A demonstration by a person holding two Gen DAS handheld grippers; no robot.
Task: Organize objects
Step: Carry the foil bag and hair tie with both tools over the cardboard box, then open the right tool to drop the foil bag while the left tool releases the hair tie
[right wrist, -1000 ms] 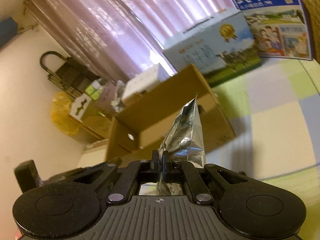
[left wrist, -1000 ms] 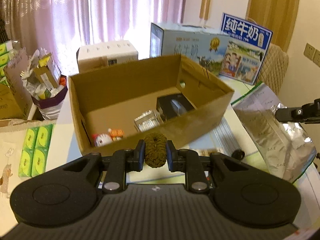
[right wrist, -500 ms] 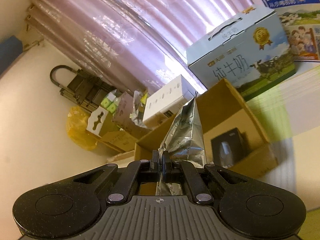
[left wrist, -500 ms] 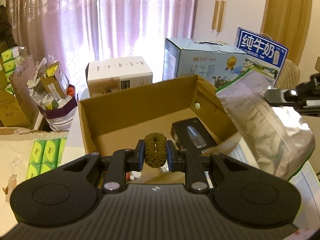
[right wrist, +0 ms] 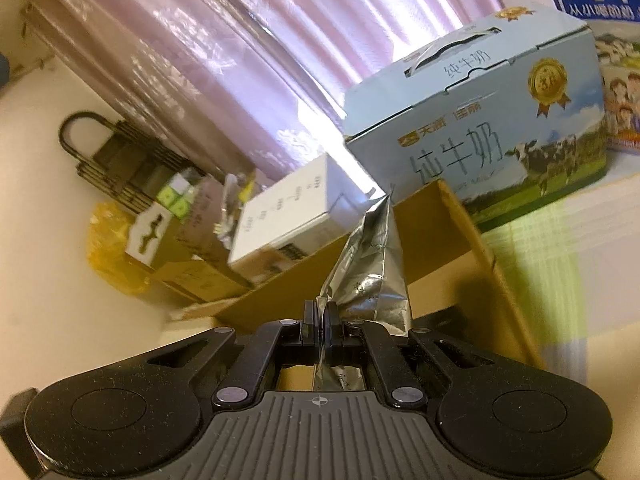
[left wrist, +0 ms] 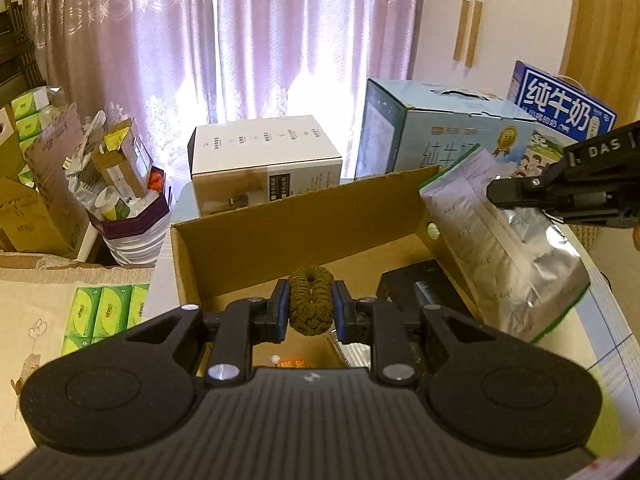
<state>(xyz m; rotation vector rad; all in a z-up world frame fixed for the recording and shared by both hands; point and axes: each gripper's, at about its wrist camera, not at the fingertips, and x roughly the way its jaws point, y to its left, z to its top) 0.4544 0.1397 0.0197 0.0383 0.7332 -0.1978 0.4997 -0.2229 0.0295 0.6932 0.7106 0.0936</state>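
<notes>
Holding a scrunchie [left wrist: 311,305] clamped in our left gripper [left wrist: 310,312] over the box [left wrist: 304,224] and a foil bag [left wrist: 496,240] pinched by our right gripper [right wrist: 321,322] above its right wall, we risk the bag snagging that wall.

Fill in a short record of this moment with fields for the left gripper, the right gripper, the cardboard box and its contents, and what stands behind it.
left gripper: shut on a brown scrunchie, above the box
right gripper: shut on the edge of a silver foil pouch, at the box's right side
cardboard box: open-topped
contents: a black box; other small items mostly hidden
behind: white box, light blue milk carton
</notes>
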